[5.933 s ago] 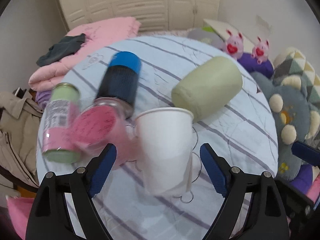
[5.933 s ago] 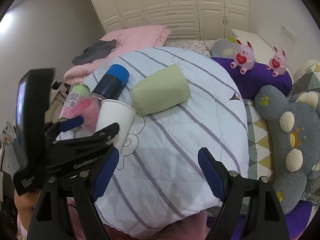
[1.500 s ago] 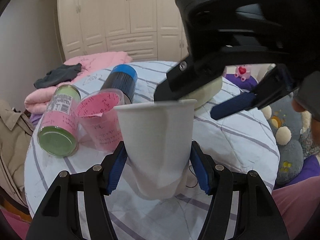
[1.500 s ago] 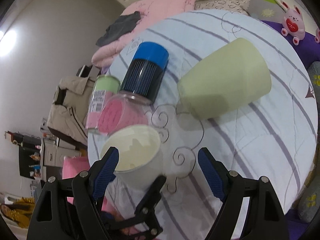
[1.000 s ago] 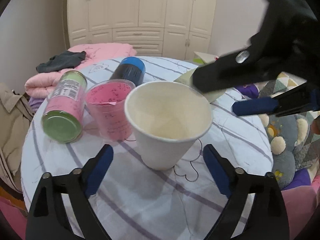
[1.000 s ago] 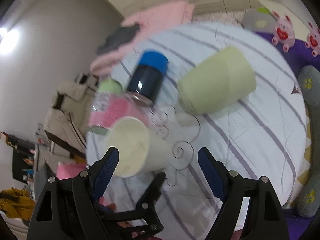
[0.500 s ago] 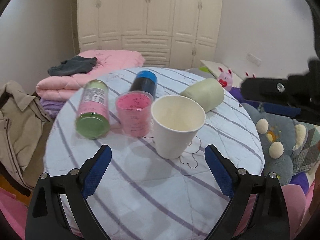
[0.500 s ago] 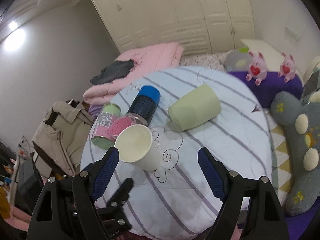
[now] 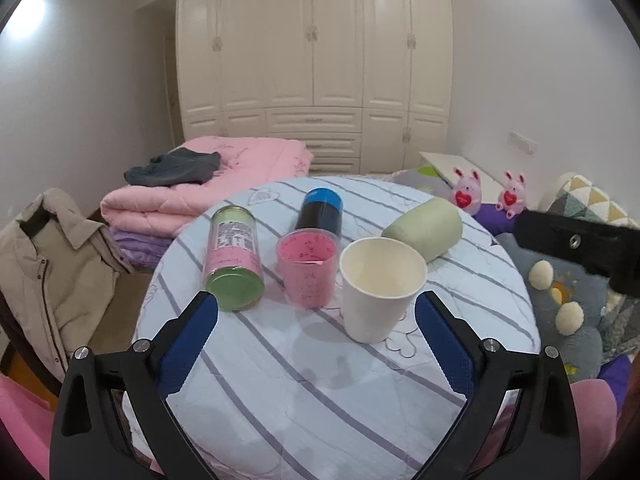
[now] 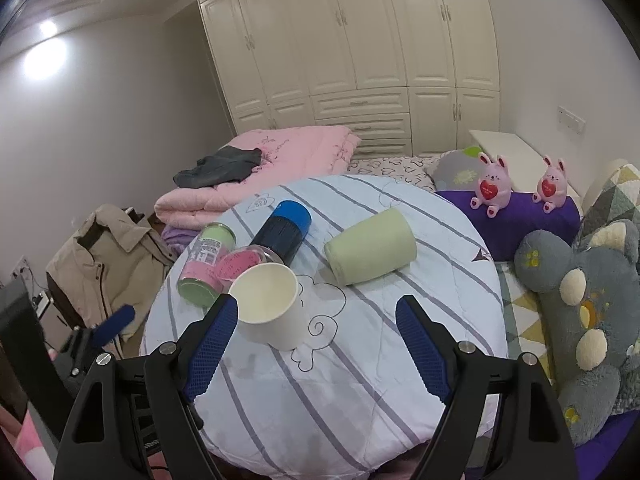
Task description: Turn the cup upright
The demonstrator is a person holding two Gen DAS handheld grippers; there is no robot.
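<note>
On table (image 9: 320, 400), white cup (image 9: 380, 288) now stands upright, left gripper (image 9: 316, 332) released, withdrawn.

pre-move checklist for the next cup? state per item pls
1. White paper cup upright, mouth up, standing free of both tongs: ok.
2. Left tongs open and holding nothing: ok.
3. Right tongs open and holding nothing: ok.
4. Green cup upright: not ok, it lies on its side on the striped tabletop.
5. Room around the green cup for the tongs to close: ok, it lies apart from the blue-capped bottle and the paper cup.
6. Pink clear cup upright: ok in the left view, half hidden in the right.
</note>
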